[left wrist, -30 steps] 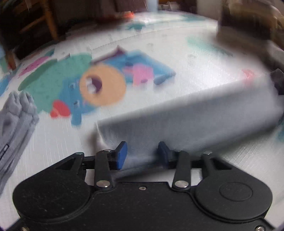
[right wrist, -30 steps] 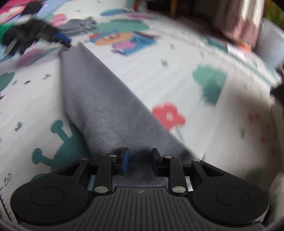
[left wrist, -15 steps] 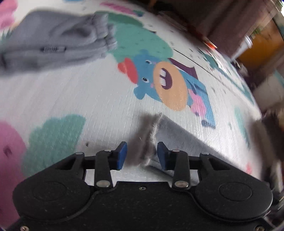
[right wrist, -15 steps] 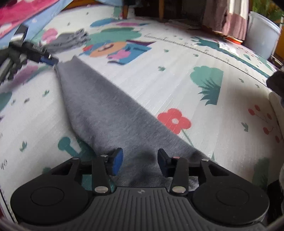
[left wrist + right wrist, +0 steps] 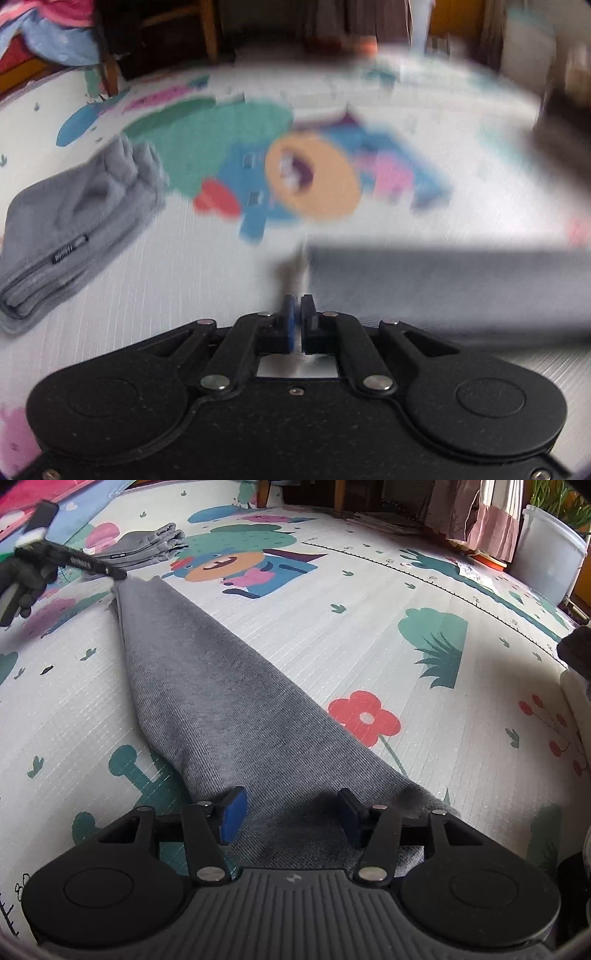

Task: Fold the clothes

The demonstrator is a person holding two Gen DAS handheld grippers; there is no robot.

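A long grey garment (image 5: 229, 701) lies folded in a narrow strip on the cartoon play mat (image 5: 369, 635). My right gripper (image 5: 291, 814) is open, its fingers spread over the near end of the strip. My left gripper (image 5: 297, 314) has its jaws closed together at the strip's far corner; the view is blurred, and a thin bit of grey cloth (image 5: 443, 280) seems to run up from the tips. The left gripper also shows in the right wrist view (image 5: 118, 576), at that far corner.
A second folded grey garment (image 5: 74, 221) lies on the mat to the left, also seen in the right wrist view (image 5: 147, 546). A white bucket (image 5: 546, 554) and curtains stand at the far right. Chair legs (image 5: 107, 74) stand beyond the mat's far edge.
My right gripper has opened wide and let go of the near end. My left gripper has closed at the far corner and its view has swung back over the mat.
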